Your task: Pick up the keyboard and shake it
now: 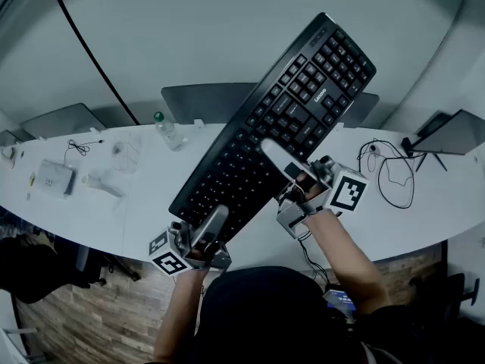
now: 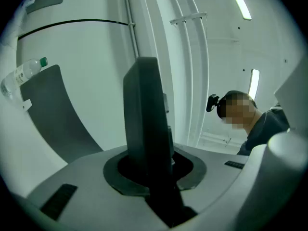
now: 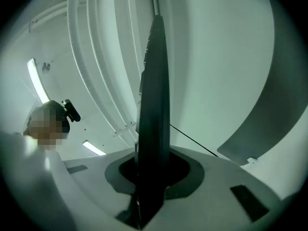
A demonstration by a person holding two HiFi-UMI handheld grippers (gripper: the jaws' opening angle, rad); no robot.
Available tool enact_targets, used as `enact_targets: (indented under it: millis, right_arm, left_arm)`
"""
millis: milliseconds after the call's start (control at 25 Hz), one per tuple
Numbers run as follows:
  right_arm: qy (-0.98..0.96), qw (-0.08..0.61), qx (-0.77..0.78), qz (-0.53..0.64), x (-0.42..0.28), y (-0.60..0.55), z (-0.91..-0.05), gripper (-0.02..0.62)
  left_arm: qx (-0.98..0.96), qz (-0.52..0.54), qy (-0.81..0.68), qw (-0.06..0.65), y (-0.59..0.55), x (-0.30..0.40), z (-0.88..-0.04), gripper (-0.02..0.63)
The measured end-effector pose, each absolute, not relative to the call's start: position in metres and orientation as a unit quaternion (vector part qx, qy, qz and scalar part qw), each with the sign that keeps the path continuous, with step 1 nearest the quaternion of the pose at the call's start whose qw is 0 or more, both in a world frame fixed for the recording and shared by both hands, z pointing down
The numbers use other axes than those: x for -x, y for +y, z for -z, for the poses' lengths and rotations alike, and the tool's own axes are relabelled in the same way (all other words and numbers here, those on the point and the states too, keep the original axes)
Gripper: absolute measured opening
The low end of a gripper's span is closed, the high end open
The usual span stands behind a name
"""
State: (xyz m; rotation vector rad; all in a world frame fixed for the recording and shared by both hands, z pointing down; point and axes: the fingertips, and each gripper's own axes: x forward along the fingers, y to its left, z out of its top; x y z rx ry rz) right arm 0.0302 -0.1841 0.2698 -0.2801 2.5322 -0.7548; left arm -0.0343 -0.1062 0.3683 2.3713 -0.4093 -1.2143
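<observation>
1. White curved desk (image 1: 98, 218) lies below. The keyboard (image 1: 280, 120) is up off it, slanting up and away, keys toward the head camera.
2. Left gripper (image 1: 208, 233) is clamped on the near short end. Right gripper (image 1: 284, 161) is clamped on the near long edge, about mid-length. Both sets of jaws are pinched almost closed on the thin rim.
3. Handling, my judgement: a light, stiff plastic slab. The smooth, thin edge offers little bite, so it could pivot or slip under a hard shake. Keycaps look like the fragile part. Two grips set apart suit it.
4. Around, all on the desk below: bottle (image 1: 168, 131), looped cable (image 1: 390, 169), small clutter at left. Nothing blocks the raised board.
</observation>
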Motion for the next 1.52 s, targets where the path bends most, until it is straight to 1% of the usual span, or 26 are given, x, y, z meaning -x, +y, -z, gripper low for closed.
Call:
enact_targets:
  millis: [640, 920, 1000, 1120, 1160, 1520]
  right_arm:
    - [0.922, 0.248, 0.096, 0.28, -0.031, -0.185, -0.27, 0.087]
    - [0.928, 0.24, 0.096, 0.267, -0.032, -0.184, -0.269, 0.087]
    - [0.918, 0.264, 0.11, 0.274, -0.04, -0.193, -0.268, 0.087]
    - [0.881, 0.335, 0.15, 0.299, -0.05, -0.206, -0.266, 0.087]
    - [0.874, 0.347, 0.154, 0.303, -0.049, -0.209, -0.262, 0.087]
    - [0.887, 0.325, 0.147, 0.292, -0.047, -0.192, -0.256, 0.087]
  left_arm:
    - [-0.861, 0.438, -0.143, 0.215, -0.106, 0.036, -0.369, 0.101]
    - [-0.871, 0.421, -0.148, 0.206, -0.105, 0.041, -0.376, 0.115]
    - [-0.883, 0.39, -0.146, 0.216, -0.112, 0.047, -0.375, 0.124]
    - [-0.913, 0.293, -0.133, 0.25, -0.128, 0.068, -0.365, 0.147]
    - [-0.917, 0.276, -0.134, 0.254, -0.132, 0.074, -0.362, 0.147]
    - [-0.946, 0.199, -0.141, 0.214, -0.13, 0.108, -0.352, 0.177]
